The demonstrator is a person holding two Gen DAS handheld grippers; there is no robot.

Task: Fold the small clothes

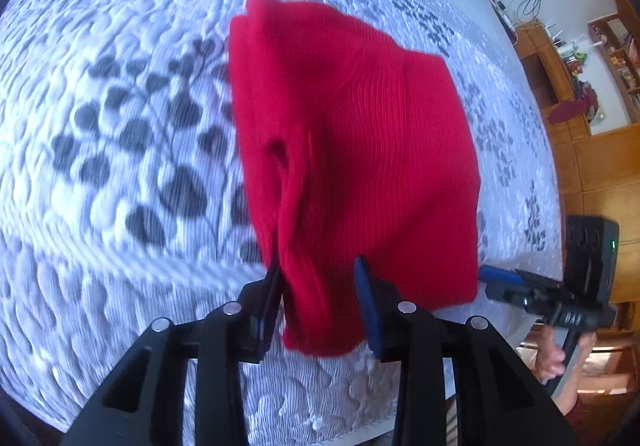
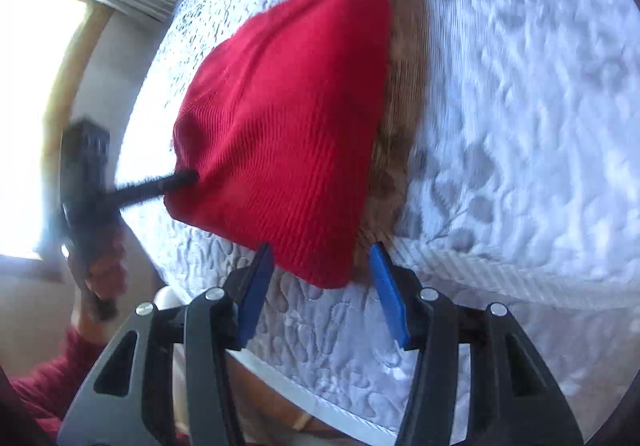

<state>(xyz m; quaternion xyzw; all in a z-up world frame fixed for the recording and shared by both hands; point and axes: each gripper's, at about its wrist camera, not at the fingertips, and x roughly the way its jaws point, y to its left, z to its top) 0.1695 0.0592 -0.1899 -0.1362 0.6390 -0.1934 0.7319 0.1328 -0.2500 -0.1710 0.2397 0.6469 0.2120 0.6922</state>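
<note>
Left wrist view: the left tongs [image 1: 320, 278] point forward over a bed covered by a white quilted bedspread with grey leaf print [image 1: 120, 126]. Their two fingers stand apart, with a bunched fold of a red ribbed knit garment [image 1: 352, 150] lying between them; whether the pads actually pinch the cloth cannot be told. The garment hangs lifted above the bedspread, spreading away from the tongs toward the far side of the bed. At the garment's right lower corner, near the bed's right edge, the right tongs [image 1: 500, 278] reach in sideways with a blue pad showing, held by a bare hand [image 1: 560, 358]. Wooden shelves [image 1: 600, 58] stand beyond the bed.

Right wrist view: the right tongs [image 2: 322, 266] stand wide apart with blue pads, and the garment's lower corner [image 2: 320, 266] hangs in the gap, touching neither finger. The left tongs [image 2: 176, 182] come in from the left and meet the garment's left edge, gripped by a hand [image 2: 100, 270] with a red sleeve [image 2: 52, 362], beside a bright window [image 2: 36, 106].
</note>
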